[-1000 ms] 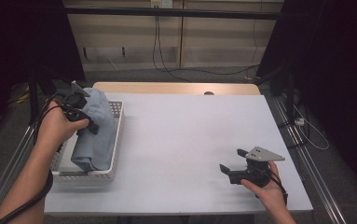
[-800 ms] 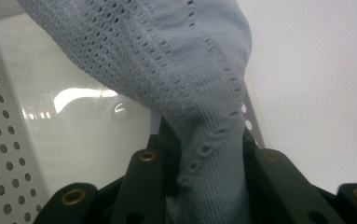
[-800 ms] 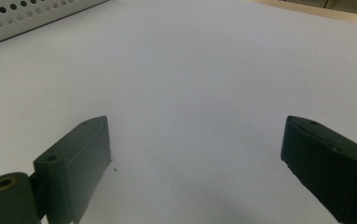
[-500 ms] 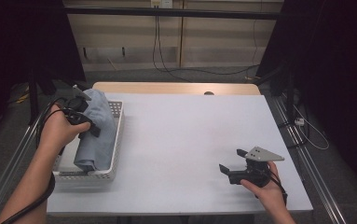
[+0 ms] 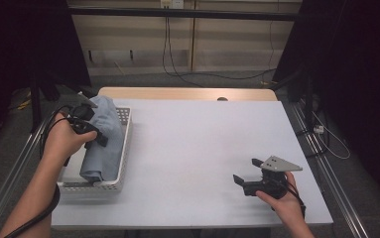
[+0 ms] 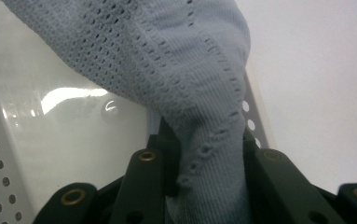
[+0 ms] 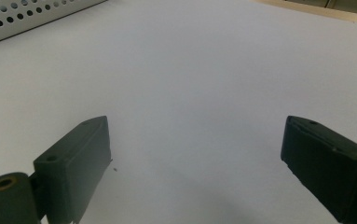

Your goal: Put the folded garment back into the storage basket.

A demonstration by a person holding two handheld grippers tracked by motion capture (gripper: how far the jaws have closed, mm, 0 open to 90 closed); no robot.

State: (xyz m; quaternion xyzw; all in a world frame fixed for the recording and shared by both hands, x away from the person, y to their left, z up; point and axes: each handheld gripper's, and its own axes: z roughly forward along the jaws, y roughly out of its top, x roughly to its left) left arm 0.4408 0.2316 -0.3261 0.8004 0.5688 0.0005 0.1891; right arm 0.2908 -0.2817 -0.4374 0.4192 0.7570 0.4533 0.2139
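Note:
A light blue knitted cloth (image 5: 104, 141) hangs over a white perforated basket (image 5: 120, 171) at the table's left. My left gripper (image 5: 97, 135) is shut on a bunched fold of that cloth. In the left gripper view the knit (image 6: 199, 88) runs down between the two black jaws, with the basket's glossy floor (image 6: 69, 135) behind. My right gripper (image 5: 246, 174) rests low near the table's front right, held in a hand, open. Its two black pads (image 7: 80, 158) stand wide apart over bare white tabletop, nothing between them.
The white table (image 5: 202, 148) stretches between the basket and my right gripper. A wooden strip (image 5: 187, 94) borders its far edge. Metal rails (image 5: 321, 163) run along both sides. The basket's perforated wall (image 7: 27, 16) lies far off in the right gripper view.
My left gripper has shifted a little with the cloth over the basket, and the cloth's fold has changed shape slightly. The right gripper has stayed where it was.

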